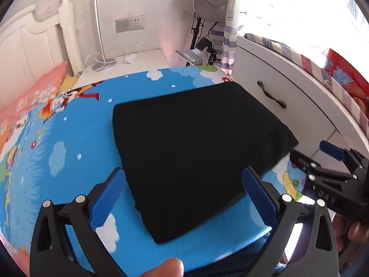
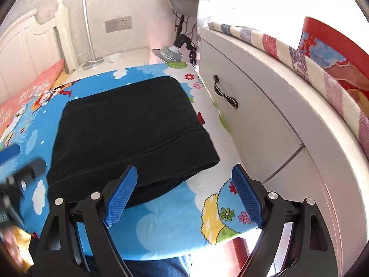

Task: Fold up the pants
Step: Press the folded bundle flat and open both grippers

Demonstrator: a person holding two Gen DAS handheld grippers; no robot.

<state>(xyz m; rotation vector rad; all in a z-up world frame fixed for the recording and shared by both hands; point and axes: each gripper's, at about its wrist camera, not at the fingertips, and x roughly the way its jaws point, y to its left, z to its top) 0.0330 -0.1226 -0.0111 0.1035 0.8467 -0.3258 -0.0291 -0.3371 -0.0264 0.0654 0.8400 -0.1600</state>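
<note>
The black pants (image 1: 196,138) lie folded into a thick rectangle on the blue cartoon bed sheet (image 1: 80,138), toward its right side. My left gripper (image 1: 184,173) hovers over their near edge with its blue pads (image 1: 108,198) spread wide and pressing on nothing. The right gripper (image 1: 311,153) shows at the right, just off the pants' near right corner. In the right wrist view the pants (image 2: 129,127) fill the middle of the sheet (image 2: 166,226). My right gripper (image 2: 184,168) stands open over their near right corner, holding nothing. The left gripper (image 2: 23,159) is a blur at the left edge.
A white drawer cabinet (image 1: 288,106) with a dark handle (image 2: 226,97) stands close along the bed's right side. Behind the bed are a white side table (image 1: 138,62) with cables, a lamp head (image 1: 191,54) and a pink pillow (image 1: 39,90). A thumb (image 1: 166,267) shows at the bottom.
</note>
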